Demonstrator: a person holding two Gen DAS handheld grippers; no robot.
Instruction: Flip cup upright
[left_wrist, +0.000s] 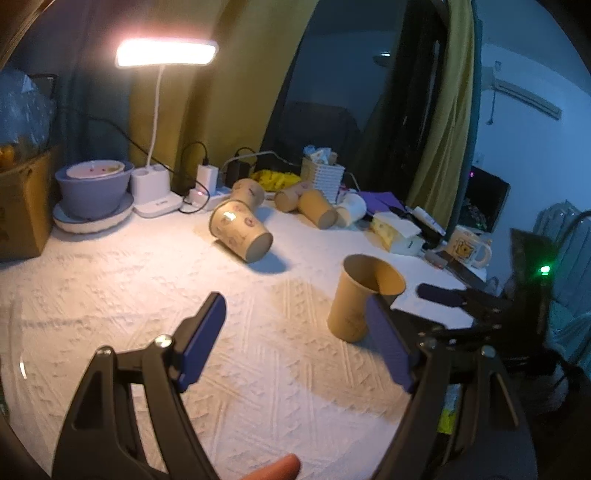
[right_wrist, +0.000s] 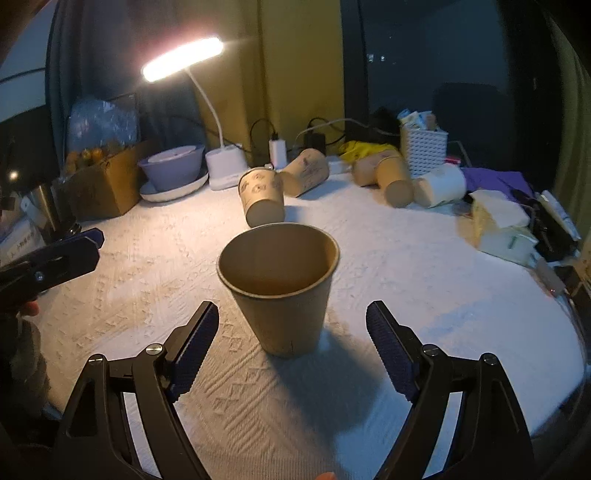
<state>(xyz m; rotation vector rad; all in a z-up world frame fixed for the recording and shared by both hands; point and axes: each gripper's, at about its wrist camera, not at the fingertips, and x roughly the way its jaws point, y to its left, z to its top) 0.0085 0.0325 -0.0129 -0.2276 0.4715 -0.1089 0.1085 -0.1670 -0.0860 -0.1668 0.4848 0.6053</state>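
the left tongs (left_wrist: 295, 332) are wide open and hold nothing. the right tongs (right_wrist: 291, 347) are wide open too, with nothing in them. the plain brown paper cup (right_wrist: 279, 288) stands upright on the bumpy white table cloth (right_wrist: 424, 295), just ahead of the right tongs and in line with the gap between the two blue fingers (right_wrist: 194, 350), not touching either one. from the left tongs it sits off to the right, partly behind the right-hand blue finger. so i think this cup is already flipped.

far to the left of the tongs is a brown cardboard box (right_wrist: 99, 184) with something orange in it, too small to tell what. next to it a purple bowl (right_wrist: 171, 168) sits on a white plate (right_wrist: 173, 192), with a pale dish resting in the bowl. straight ahead, past the standing cup, a brown paper cup with round pictures (right_wrist: 260, 194) lies on its side, bottom toward us. more brown cups lie behind it. further right is a white basket with ridges (right_wrist: 423, 151), stuffed with small packets. the standing cup looks empty.

what could go wrong? the cup is light. if a blue finger bumps it while the right tongs pull away, it could tip over again. the lying cups could roll if poked.
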